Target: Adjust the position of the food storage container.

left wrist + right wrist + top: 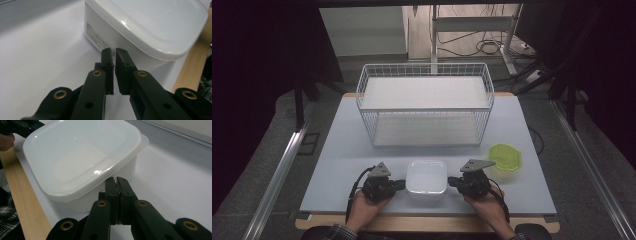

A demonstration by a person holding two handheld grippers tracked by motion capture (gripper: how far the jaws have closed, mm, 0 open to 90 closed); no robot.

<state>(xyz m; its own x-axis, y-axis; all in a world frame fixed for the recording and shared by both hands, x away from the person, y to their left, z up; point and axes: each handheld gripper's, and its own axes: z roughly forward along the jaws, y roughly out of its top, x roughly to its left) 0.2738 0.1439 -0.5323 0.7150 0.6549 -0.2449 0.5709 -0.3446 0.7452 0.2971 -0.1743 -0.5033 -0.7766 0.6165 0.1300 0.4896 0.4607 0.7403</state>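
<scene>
Both clenched empty: left gripper (pixel 398 184) and right gripper (pixel 455 182) flanking the tub (pixel 427 176). Could skid toward the near edge if pushed unevenly.

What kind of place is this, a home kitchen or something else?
Probably a lab or recording workspace, not a kitchen: a pale grey tabletop holds a white wire basket and a lidded white plastic container, dark curtains hang at the sides, and loose cables lie on the floor behind.
</scene>
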